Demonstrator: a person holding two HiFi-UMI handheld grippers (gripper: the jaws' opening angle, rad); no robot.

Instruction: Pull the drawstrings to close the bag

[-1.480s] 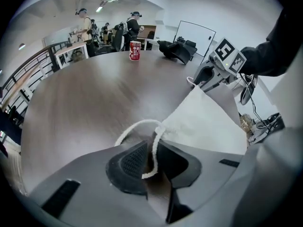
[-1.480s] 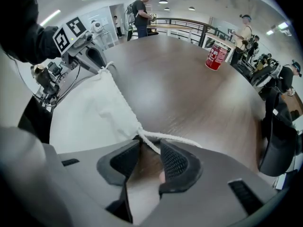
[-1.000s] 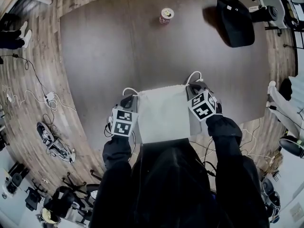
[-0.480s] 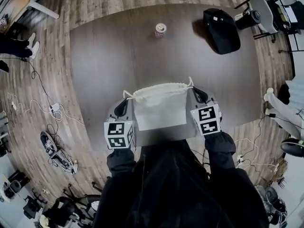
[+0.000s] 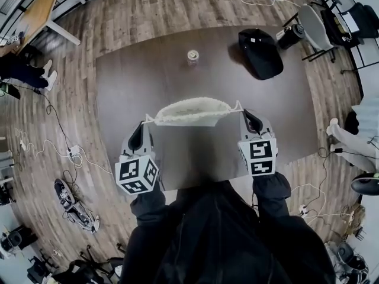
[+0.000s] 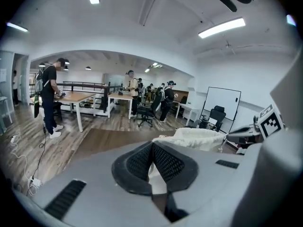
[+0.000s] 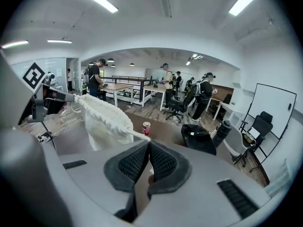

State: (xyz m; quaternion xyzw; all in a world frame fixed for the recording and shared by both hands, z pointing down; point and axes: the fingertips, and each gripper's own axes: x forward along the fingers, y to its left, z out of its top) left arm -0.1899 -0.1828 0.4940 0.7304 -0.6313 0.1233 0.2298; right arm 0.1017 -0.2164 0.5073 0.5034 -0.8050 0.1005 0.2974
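Jaws of the left gripper (image 6: 152, 148) are pressed together on a white cord drawstring (image 5: 149, 119). The jaws of the right gripper (image 7: 147, 148) are closed in the same way on the other drawstring (image 7: 134, 135), which runs tight from them to the bag. Between the two grippers hangs the cream-white cloth drawstring bag (image 5: 189, 112), in the air above the dark brown wooden surface (image 5: 136, 81) and not touching it.

One second ago this bag lay flat on the surface, its mouth wide and straight, with a gripper at each top corner. Since then both grippers have risen and moved apart, and the bag came up with them. Its mouth is now gathered into a narrow, wrinkled band, curved like a bow between the two cords.

I judge that the closing is mostly done, because the outward pull has drawn the cloth together. Whether a small opening remains in the middle I cannot tell. A little more pull to the sides would probably finish it.

The small red-and-white drink can (image 5: 192, 55) and the black backpack (image 5: 260, 53) stand well apart from the bag, at the far side of the surface.
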